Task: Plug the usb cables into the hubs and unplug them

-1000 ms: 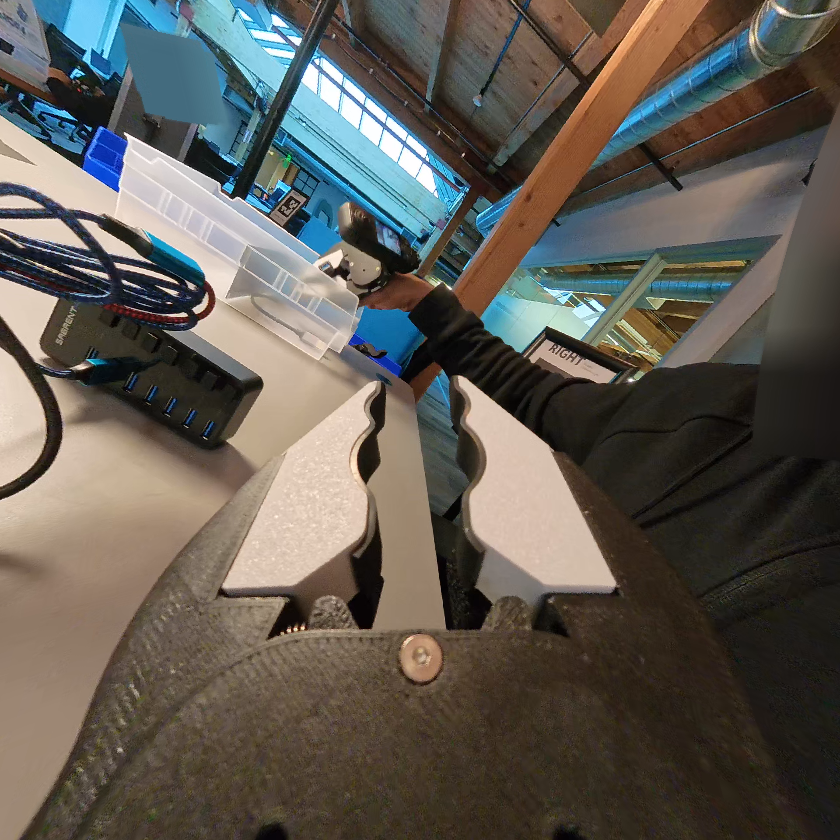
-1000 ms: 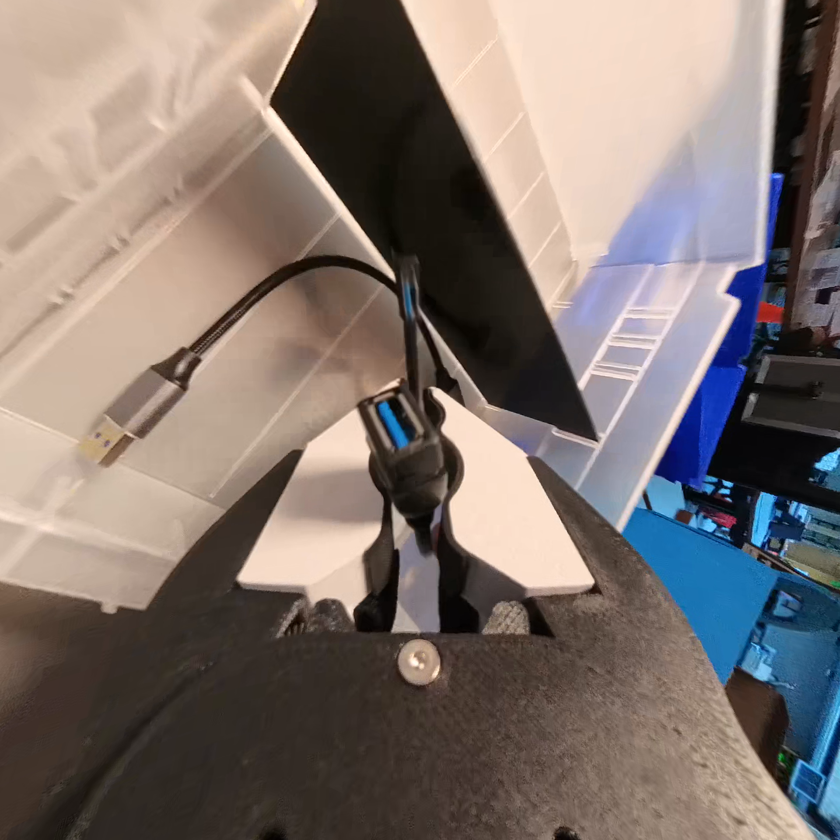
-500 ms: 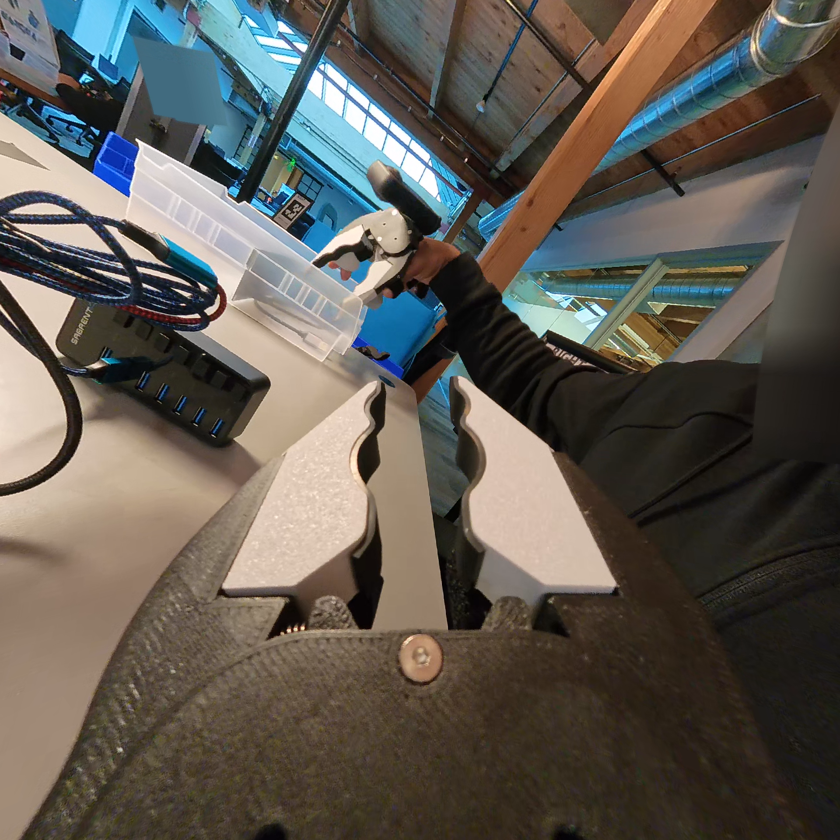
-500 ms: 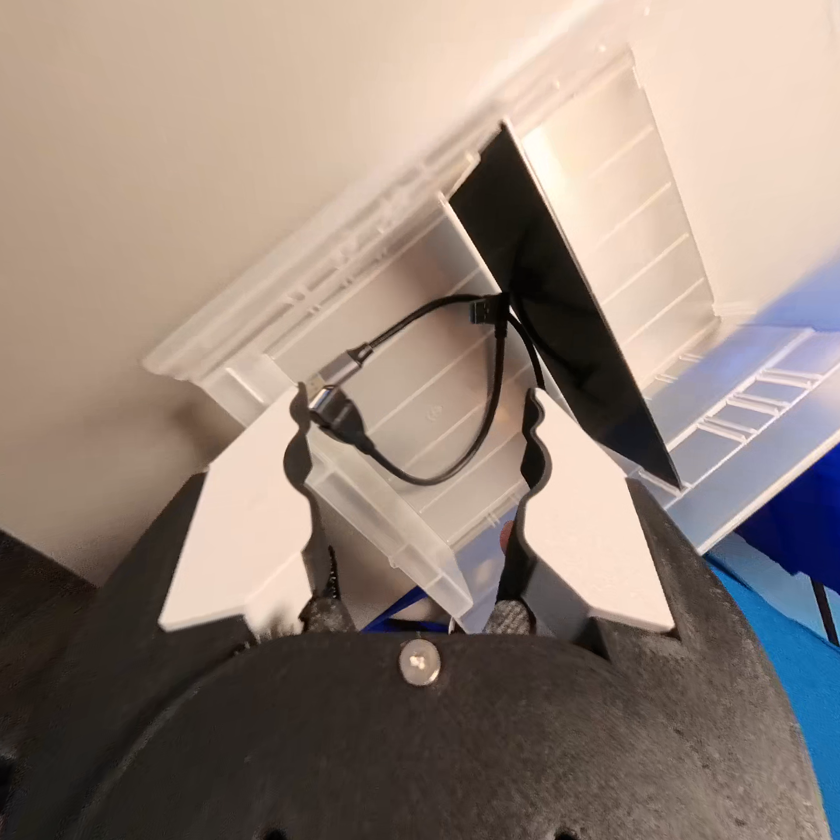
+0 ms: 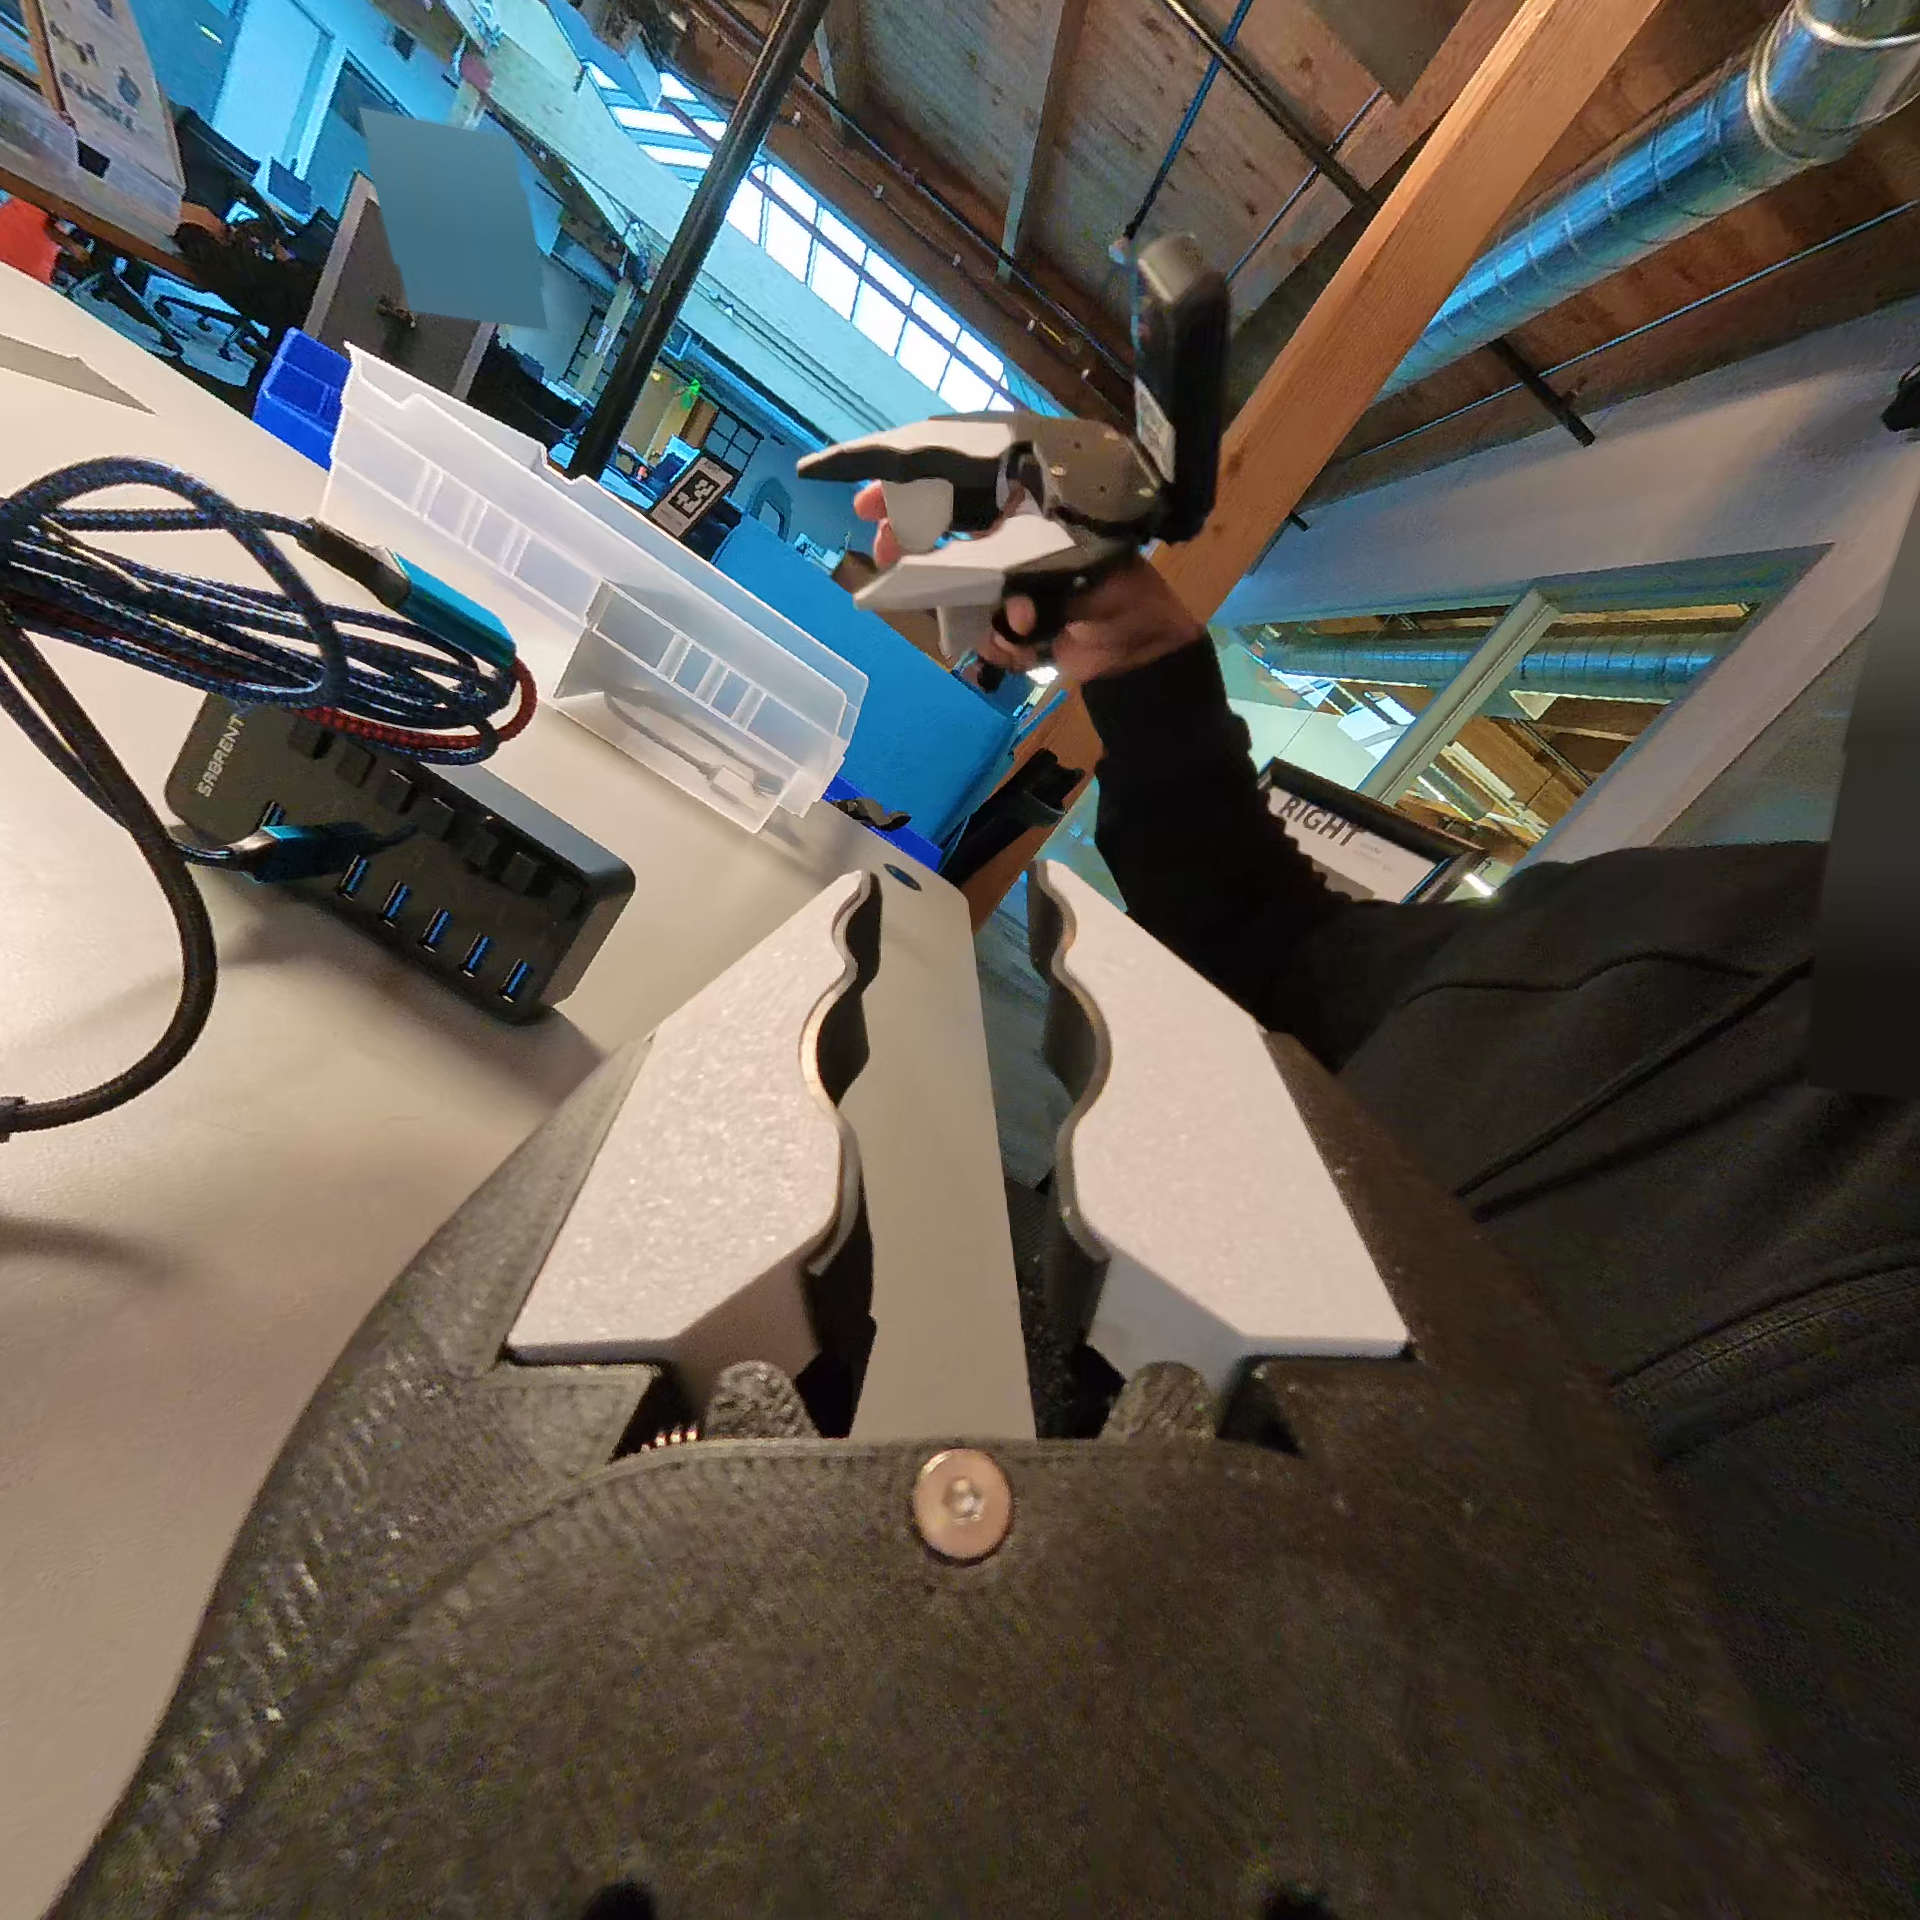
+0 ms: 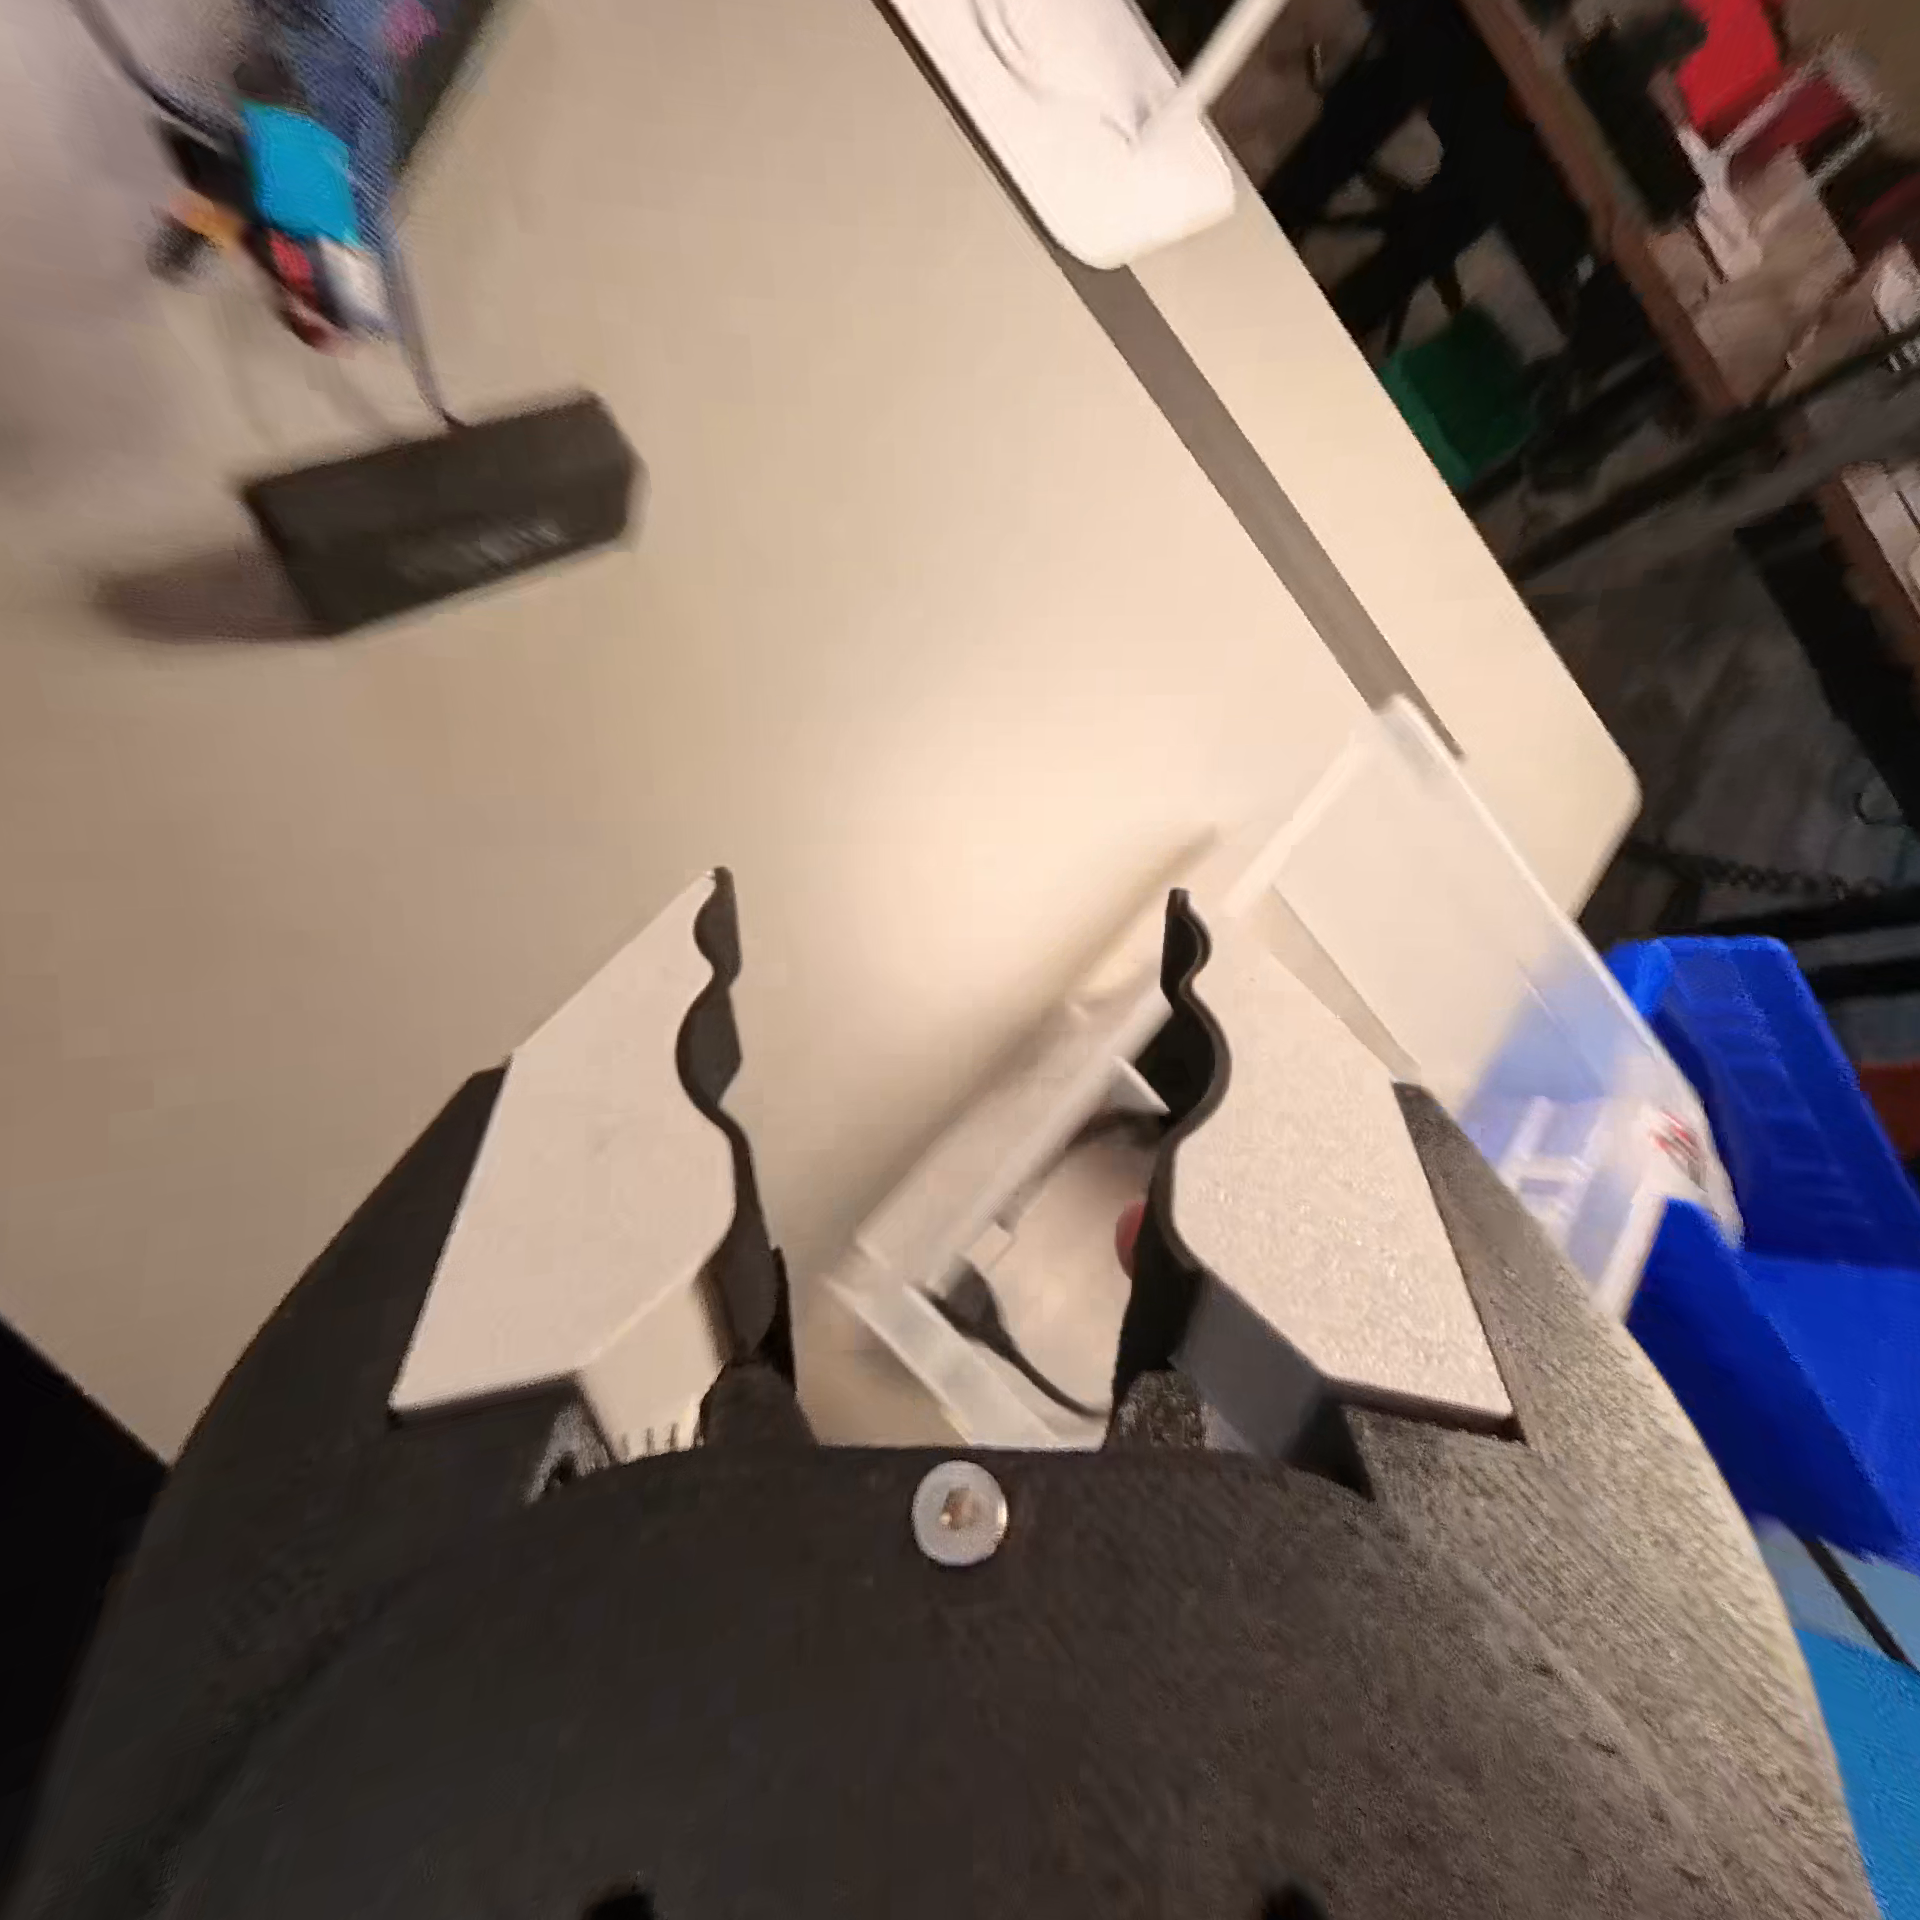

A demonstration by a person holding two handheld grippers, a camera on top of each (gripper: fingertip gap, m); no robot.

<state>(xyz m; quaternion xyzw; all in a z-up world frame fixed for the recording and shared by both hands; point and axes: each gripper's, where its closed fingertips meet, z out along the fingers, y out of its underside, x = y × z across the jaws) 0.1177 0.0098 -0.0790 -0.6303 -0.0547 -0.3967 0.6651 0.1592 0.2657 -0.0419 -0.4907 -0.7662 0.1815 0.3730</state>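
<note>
Left gripper [image 5: 956, 914]: low over table [image 5: 312, 1143], near its edge, fingers parted by narrow gap, nothing held between. Grey pads [image 5: 717, 1132] seen with wavy inner edges.

Right gripper [image 5: 883, 530]: raised well above table, held in person's hand [image 5: 1101, 613], dark sleeve [image 5: 1195, 831] running down from wrist. Jaws spread wide, nothing gripped. In right wrist view, right gripper's fingers tilted down toward table; view blurred.
</note>
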